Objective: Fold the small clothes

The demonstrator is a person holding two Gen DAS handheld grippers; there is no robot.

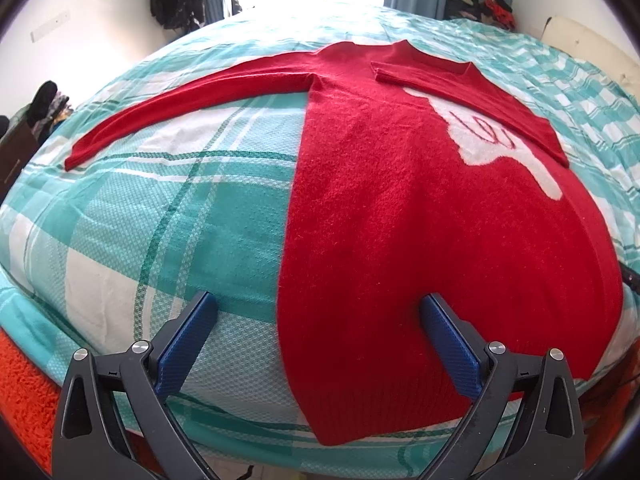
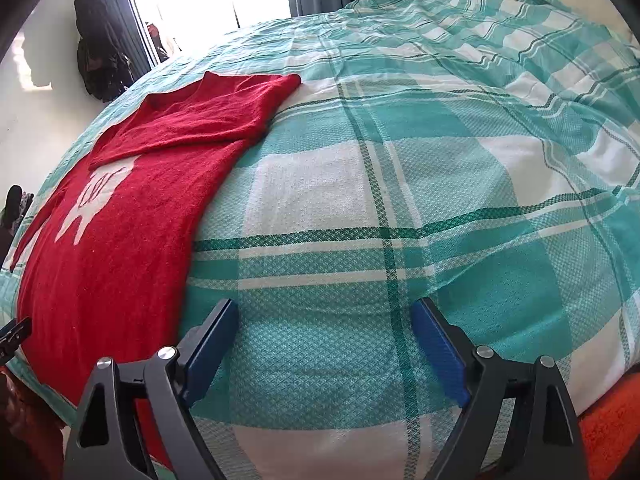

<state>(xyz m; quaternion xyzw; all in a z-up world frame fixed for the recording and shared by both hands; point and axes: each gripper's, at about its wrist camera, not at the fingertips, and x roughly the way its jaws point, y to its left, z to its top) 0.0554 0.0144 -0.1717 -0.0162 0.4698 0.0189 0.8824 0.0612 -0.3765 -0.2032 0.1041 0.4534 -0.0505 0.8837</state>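
Well ahead and to the left of the left hand-held gripper [image 1: 318,310], one long sleeve [image 1: 176,102] of the fuzzy red knitted sweater [image 1: 420,216] stretches flat across the teal, white and green checked bedspread [image 1: 168,208]. That gripper's jaws stand wide apart with nothing between them; its blue ribbed fingers [image 1: 188,344] hover low over the near edge of the bed, the left one above bare bedspread, the right one above the sweater's ribbed hem. The sweater's body runs away from the gripper, and ahead to its right a white knitted motif [image 1: 500,140] shows on the chest. Beyond the motif, the other sleeve [image 1: 460,80] lies folded inward across the chest, just below the neckline.

Seen from the right wrist, the same sweater [image 2: 112,240] lies to the left of the right hand-held gripper [image 2: 324,312], its folded sleeve [image 2: 188,124] far ahead on that side. This gripper is also spread wide and holds nothing, both fingers above bare checked bedspread [image 2: 400,184], the left finger [image 2: 212,340] near the sweater's right edge. Further right the bedspread rumples into folds. An orange fluffy rug [image 2: 612,428] shows below the bed's near corner.
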